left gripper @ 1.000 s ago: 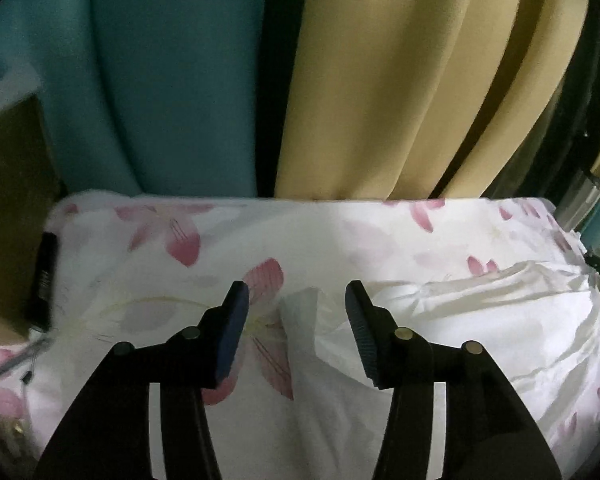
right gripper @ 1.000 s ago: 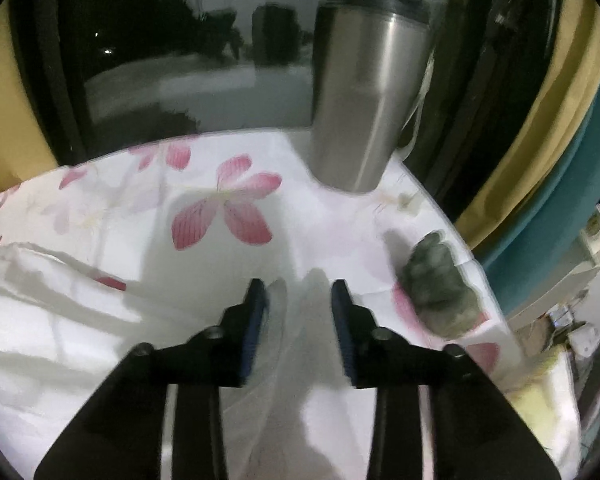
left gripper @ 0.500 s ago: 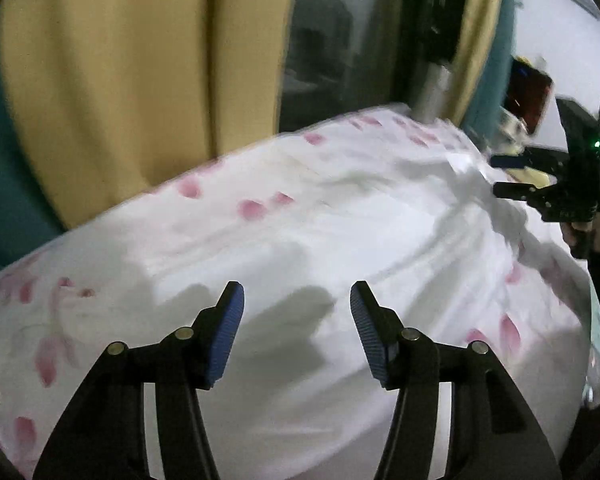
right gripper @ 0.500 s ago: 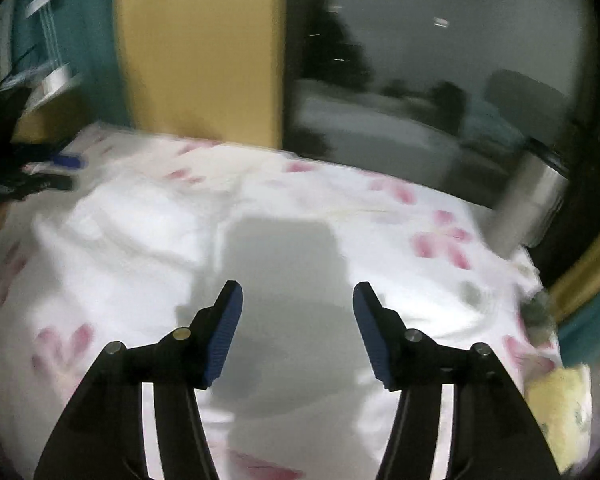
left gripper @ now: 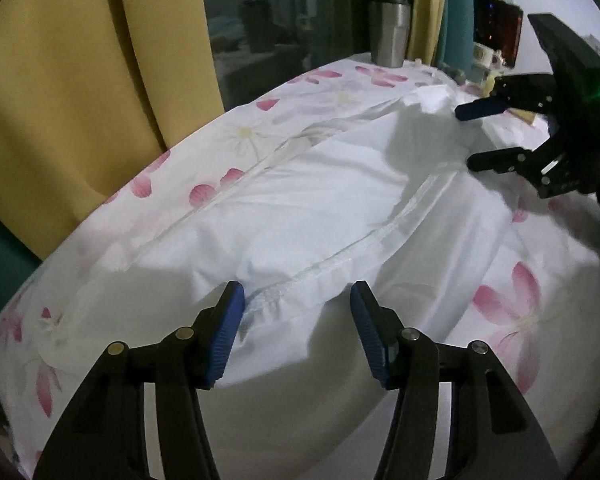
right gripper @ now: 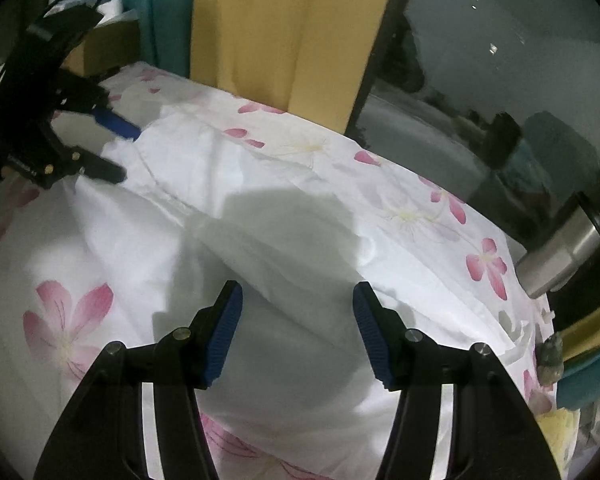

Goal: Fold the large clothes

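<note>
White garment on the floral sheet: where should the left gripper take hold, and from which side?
Judging from the left wrist view, grip the white cloth garment at its near stitched hem, coming straight forward. That ridged edge lies raised between the open left gripper fingers.

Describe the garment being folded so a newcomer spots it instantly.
Start at the flower-print sheet covering the table in front of the yellow curtain. The white garment lies along its middle, between the two open grippers. Unlike the sheet's pink petals, it is plain white, wrinkled, with a stitched seam running lengthwise.
</note>
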The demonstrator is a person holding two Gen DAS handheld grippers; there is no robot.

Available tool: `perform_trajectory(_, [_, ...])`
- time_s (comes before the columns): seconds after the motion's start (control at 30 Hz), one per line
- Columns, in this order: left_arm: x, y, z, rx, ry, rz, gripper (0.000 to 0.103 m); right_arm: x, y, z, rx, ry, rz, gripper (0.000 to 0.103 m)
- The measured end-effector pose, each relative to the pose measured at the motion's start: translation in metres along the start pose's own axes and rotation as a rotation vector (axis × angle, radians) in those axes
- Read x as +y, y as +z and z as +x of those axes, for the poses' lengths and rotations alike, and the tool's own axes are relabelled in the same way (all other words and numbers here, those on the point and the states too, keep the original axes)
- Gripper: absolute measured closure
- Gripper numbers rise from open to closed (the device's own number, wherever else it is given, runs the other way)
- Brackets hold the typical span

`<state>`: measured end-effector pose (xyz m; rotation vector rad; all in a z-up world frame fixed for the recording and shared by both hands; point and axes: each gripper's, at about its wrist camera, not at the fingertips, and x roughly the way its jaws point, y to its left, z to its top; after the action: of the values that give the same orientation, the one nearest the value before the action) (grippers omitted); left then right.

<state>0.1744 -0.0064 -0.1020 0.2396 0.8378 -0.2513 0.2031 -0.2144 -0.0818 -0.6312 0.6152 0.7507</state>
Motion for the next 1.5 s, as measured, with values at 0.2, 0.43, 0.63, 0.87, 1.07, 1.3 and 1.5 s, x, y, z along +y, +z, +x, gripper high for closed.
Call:
perform_trajectory(0.2, [0.002,0.012,-0.008,-0.053,-0.006,0.015,0.099,-0.013,0.005,0.003,-0.020,0.003,0.040,0.100])
perform_trajectory(0.43, [0.022,0.035,-0.015,-0.109,0.030,0.004,0.100,-0.037,0.031,0.001,-0.086,-0.029,0.067,0.101])
perform_trajectory(0.63, [0.047,0.063,0.007,-0.113,0.069,-0.005,0.100,-0.071,0.057,0.025,-0.102,-0.010,0.124,0.101])
perform_trajectory(0.87, [0.074,0.082,0.045,-0.071,0.096,-0.041,0.100,-0.090,0.077,0.075,-0.032,-0.004,0.139,0.101])
perform_trajectory(1.07, [0.095,0.080,0.091,0.050,0.093,-0.109,0.099,-0.096,0.086,0.128,0.095,0.021,0.104,0.101])
perform_trajectory(1.3, [0.118,0.070,0.088,0.086,0.244,-0.144,0.066,-0.096,0.091,0.148,0.162,-0.111,0.044,0.093])
perform_trajectory(1.5, [0.152,0.053,0.063,0.100,0.342,-0.203,0.065,-0.126,0.081,0.129,0.132,-0.269,0.102,0.065])
